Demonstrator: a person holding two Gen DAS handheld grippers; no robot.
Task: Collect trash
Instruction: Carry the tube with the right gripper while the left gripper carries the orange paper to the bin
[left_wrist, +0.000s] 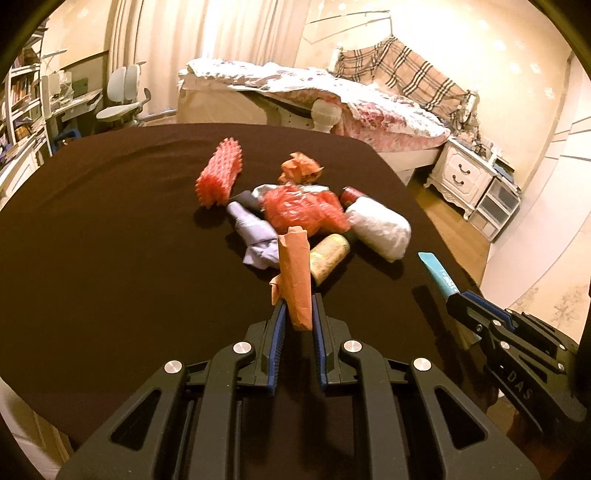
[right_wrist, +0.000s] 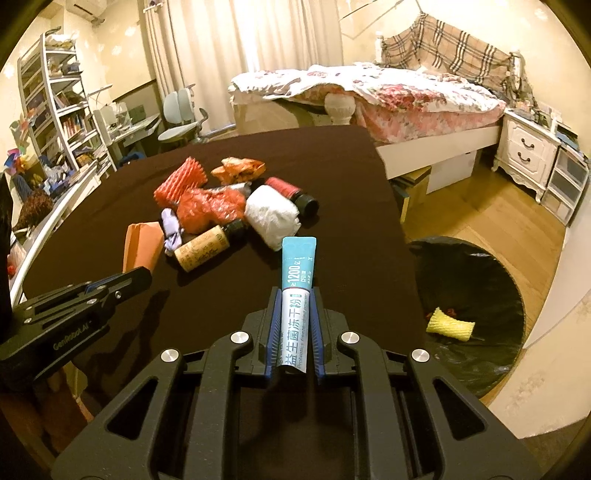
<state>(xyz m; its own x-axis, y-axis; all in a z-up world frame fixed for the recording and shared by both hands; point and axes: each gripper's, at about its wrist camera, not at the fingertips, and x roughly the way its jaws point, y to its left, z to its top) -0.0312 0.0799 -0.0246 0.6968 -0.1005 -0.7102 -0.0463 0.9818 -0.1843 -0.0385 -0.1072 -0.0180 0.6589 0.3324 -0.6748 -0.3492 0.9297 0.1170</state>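
Left gripper (left_wrist: 297, 314) jaws clamp orange paper roll (left_wrist: 294, 275) above dark desk (left_wrist: 110, 221); right gripper (right_wrist: 294, 306) jaws pinch teal sachet (right_wrist: 296, 291). Trash pile (right_wrist: 221, 206) mid-desk; black-lined bin (right_wrist: 476, 288) on floor beside desk.

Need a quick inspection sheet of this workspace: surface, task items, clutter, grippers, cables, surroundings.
Surface: table under a dark brown cloth.
Job's things: pile holding red foam net, crumpled orange wrapper, red plastic bag, white wad, purple cloth, tan-label bottle, red-label bottle. Bin with black liner on the floor to the right holds a yellow foam net.
Clutter: nothing seen.
Grippers: left gripper shut on orange paper roll; right gripper shut on teal probiotic sachet.
Cables: nothing seen.
Surroundings: bed, nightstand, bookshelf, desk chair.
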